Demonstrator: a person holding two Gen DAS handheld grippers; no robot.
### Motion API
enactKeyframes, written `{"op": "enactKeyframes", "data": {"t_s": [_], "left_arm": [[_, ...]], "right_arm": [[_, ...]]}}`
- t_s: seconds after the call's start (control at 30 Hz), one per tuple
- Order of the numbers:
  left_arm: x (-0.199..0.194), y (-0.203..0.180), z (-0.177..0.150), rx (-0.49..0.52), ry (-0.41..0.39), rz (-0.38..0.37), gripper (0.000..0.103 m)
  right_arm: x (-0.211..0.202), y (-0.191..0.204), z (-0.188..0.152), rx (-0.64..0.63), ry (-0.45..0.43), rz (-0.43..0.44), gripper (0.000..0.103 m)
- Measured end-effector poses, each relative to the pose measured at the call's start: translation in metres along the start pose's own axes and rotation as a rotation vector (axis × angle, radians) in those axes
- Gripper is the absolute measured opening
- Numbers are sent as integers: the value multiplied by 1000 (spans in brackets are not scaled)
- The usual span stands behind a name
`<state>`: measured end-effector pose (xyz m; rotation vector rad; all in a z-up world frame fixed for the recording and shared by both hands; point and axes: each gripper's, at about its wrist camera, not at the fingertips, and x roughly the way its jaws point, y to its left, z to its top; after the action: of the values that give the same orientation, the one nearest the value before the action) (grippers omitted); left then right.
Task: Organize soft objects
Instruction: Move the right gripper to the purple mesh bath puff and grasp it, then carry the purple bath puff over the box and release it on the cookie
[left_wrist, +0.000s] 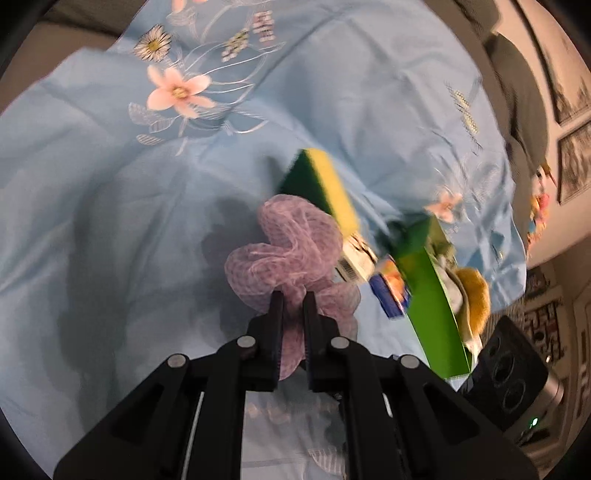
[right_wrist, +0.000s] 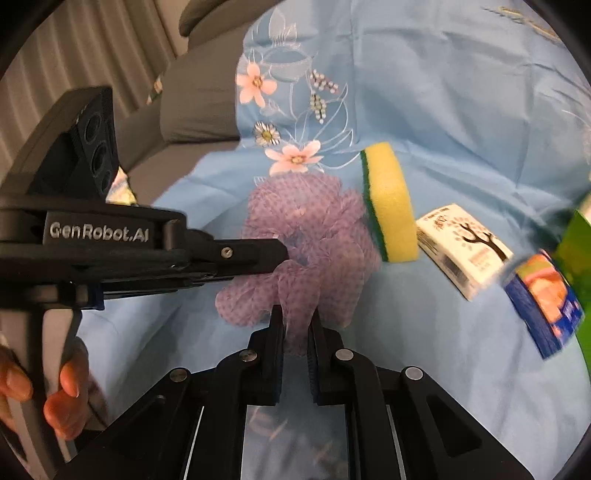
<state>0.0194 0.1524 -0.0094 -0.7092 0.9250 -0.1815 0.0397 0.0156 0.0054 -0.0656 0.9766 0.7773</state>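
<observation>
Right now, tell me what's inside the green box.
In the left wrist view, the green box lies open with a yellow-brown spongy item and some pale grey cloth bulging out. Its wall hides anything deeper inside.

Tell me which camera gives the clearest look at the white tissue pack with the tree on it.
The right wrist view: the white tissue pack lies in the open on the blue cloth, tree print legible. In the left wrist view only a blurred corner shows, tucked behind the purple mesh pouf.
</observation>
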Motion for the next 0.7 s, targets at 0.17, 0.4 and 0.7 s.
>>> {"op": "enactKeyframes", "data": {"t_s": [0.17, 0.4, 0.7], "left_arm": [[-22, -29, -18, 108, -7, -55, 8], [-29, -62, -26, 181, -31, -116, 8], [-10, -110, -21, 276, -30, -121, 7]], "right_arm": [[-41, 7, -16, -45, -57, 13, 12], [-87, 8, -23, -65, -152, 9, 12], [-115, -17, -24, -42, -239, -41, 12]]}}
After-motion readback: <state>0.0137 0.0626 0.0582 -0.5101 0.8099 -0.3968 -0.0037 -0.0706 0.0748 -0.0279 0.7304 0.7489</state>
